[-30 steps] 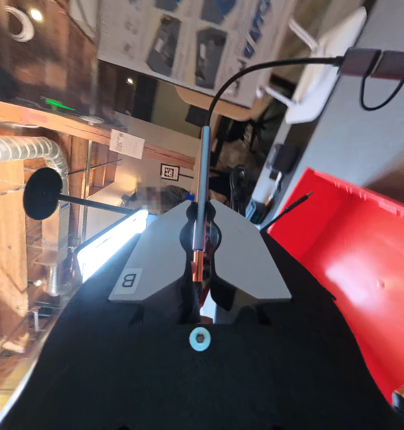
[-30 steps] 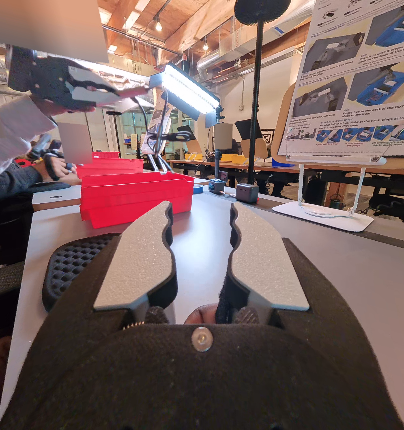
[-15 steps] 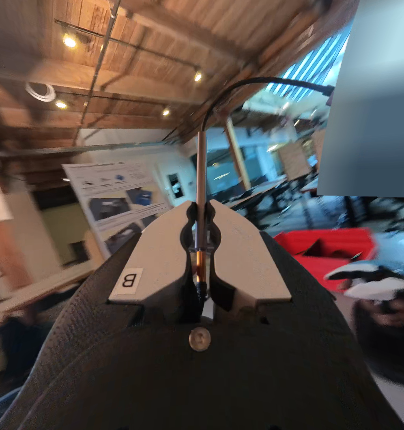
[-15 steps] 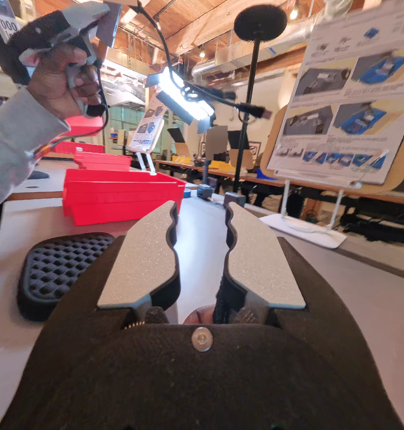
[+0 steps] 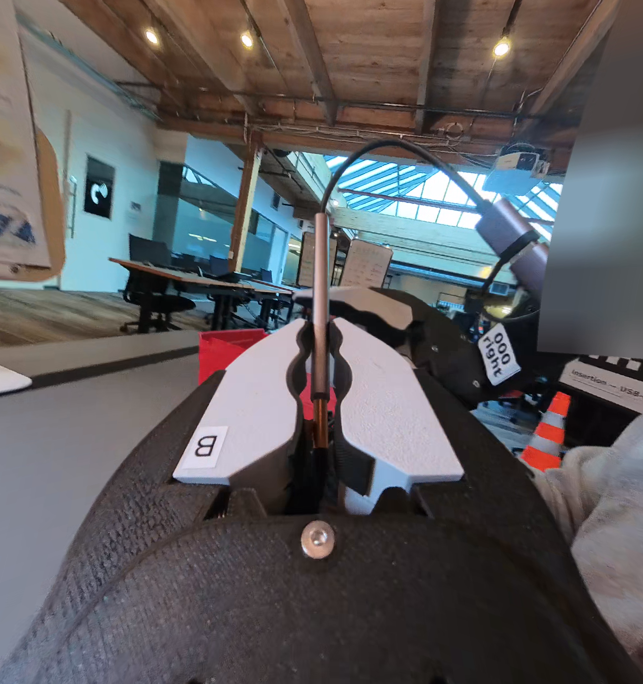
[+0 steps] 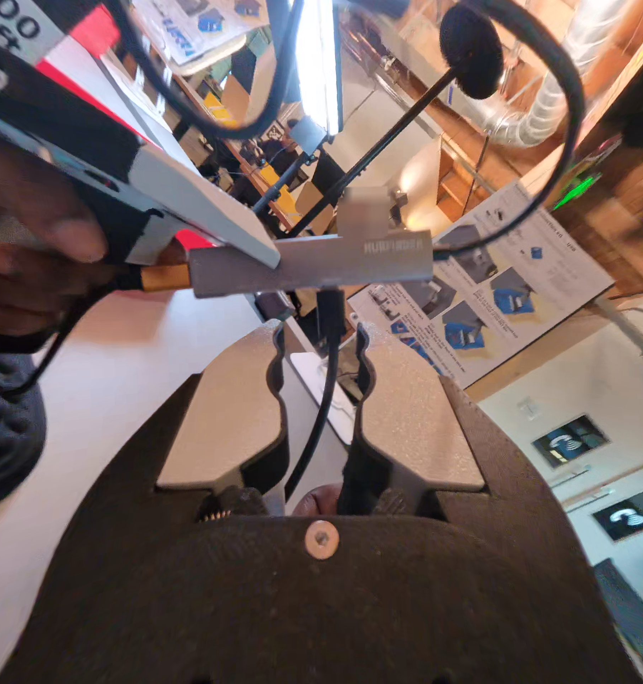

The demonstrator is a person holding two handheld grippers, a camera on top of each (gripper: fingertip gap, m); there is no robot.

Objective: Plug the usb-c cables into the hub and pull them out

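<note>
My left gripper [image 5: 319,325] is shut on the grey USB hub [image 5: 320,259], seen edge-on, and holds it in the air. A gold plug [image 5: 319,418] sits in the hub's near end. The hub's own black cable [image 5: 379,146] arcs up to a brown connector block [image 5: 505,229]. In the right wrist view the hub [image 6: 331,262] lies flat-side on, with the left gripper's finger [image 6: 201,200] over it. A black USB-C plug [image 6: 329,312] hangs from the hub's lower edge. My right gripper [image 6: 318,329] is open just below it, and the plug's cable [image 6: 323,407] runs between its fingers.
A red bin [image 5: 231,344] stands on the grey table [image 5: 72,425] behind my left gripper. An orange cone [image 5: 546,433] is at the right. A poster on a stand [image 6: 479,296], a bright light panel [image 6: 316,63] and a black disc on a pole [image 6: 468,48] are beyond the hub. The grippers are tip to tip, or close to it.
My left gripper swung round with the hub and now faces the right gripper. My right gripper rose from the table and tilted up, so its open fingers now straddle the black plug's cable.
</note>
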